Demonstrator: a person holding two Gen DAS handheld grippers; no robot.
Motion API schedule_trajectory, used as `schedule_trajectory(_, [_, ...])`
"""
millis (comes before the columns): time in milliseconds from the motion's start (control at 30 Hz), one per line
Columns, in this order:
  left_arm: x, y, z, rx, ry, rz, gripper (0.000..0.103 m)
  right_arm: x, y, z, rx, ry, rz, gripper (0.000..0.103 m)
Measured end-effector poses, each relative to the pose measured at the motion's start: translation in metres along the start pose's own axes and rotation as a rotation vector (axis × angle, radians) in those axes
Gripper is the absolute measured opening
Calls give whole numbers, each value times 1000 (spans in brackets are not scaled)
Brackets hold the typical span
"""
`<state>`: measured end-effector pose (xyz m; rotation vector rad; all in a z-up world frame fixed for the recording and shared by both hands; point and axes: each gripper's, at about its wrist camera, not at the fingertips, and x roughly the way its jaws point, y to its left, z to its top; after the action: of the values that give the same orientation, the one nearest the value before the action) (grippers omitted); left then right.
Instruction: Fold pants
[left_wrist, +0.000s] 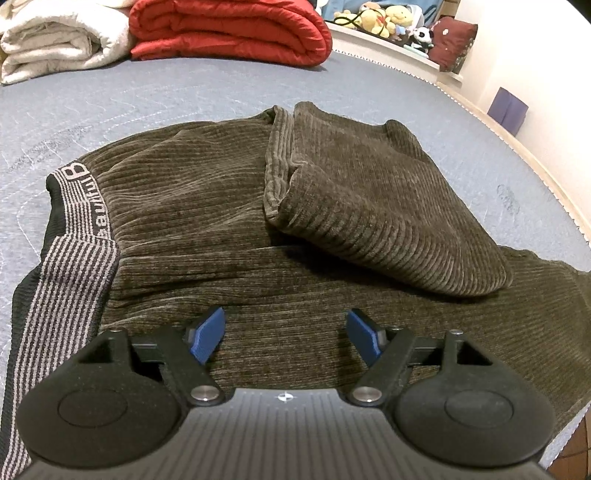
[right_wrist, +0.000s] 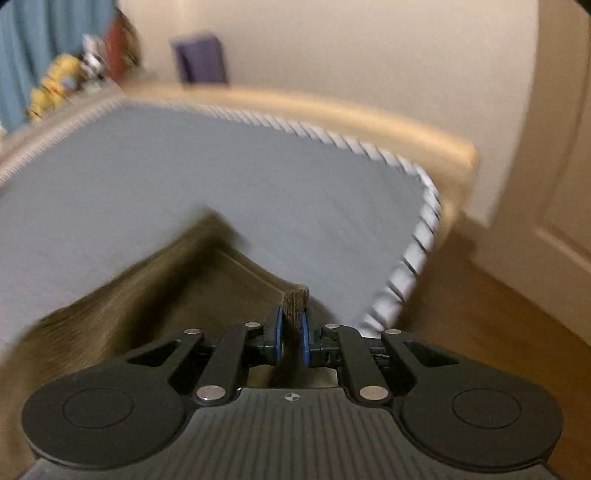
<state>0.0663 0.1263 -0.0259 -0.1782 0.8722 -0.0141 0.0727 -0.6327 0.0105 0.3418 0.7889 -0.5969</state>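
The dark olive-brown ribbed corduroy pants (left_wrist: 207, 206) lie on the grey-blue quilted mattress of the bed (left_wrist: 166, 96), directly ahead of and beneath the left claw (left_wrist: 286, 334). That claw hangs just over the cloth with its blue pads (left_wrist: 208, 334) spread wide and nothing between them. The right claw (right_wrist: 291, 334) is pinched narrow on a thick fold of the same brown cloth (right_wrist: 295, 299), which rises between its pads and trails back to that claw's left across the mattress; this view is smeared, so which part of the garment it holds cannot be told for certain, though a leg end seems likely.

The fabric looks soft, limp and fairly thick, with a plush pile that should give the pads good friction. It will sag and drag rather than keep any shape, so I judge it best taken at a doubled edge or hem, where several layers bunch into a firm pinch, and at the striped grey-and-black elastic waistband (left_wrist: 70, 254), the stiffest part.

Seen from the left claw, the waistband sits to the left and the legs run off to the right, so the long axis lies across that claw's line of sight. One leg portion (left_wrist: 373, 206) is already turned back over the body ahead and to the right, its ribbed cuff (left_wrist: 279, 162) pointing away from the claw toward a rolled red quilt (left_wrist: 229, 29) and a cream blanket (left_wrist: 55, 40) at the far end of the bed.
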Motion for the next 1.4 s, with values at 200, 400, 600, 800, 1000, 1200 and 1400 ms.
schedule_trajectory(200, [3,-4,-1,10,2,5,82,-6,-32,4,137,-49,-85,16])
schedule_trajectory(400, [5,-9,-3,46,-5,21,85,-15,12,19,64,-201,185,39])
schedule_trajectory(600, [7,-13,-5,76,-12,28,86,24,76,40,-54,-160,338,40])
schedule_trajectory(800, [9,-12,-3,74,-11,24,87,76,126,49,-53,45,304,62])
schedule_trajectory(1000, [12,-15,-2,93,-11,30,88,98,173,47,-138,20,121,59])
schedule_trajectory(1200, [11,-12,1,80,-16,19,88,92,184,38,-177,-128,-42,5])
schedule_trajectory(1400, [1,-10,4,73,-82,24,88,69,176,63,-97,-252,-13,4])
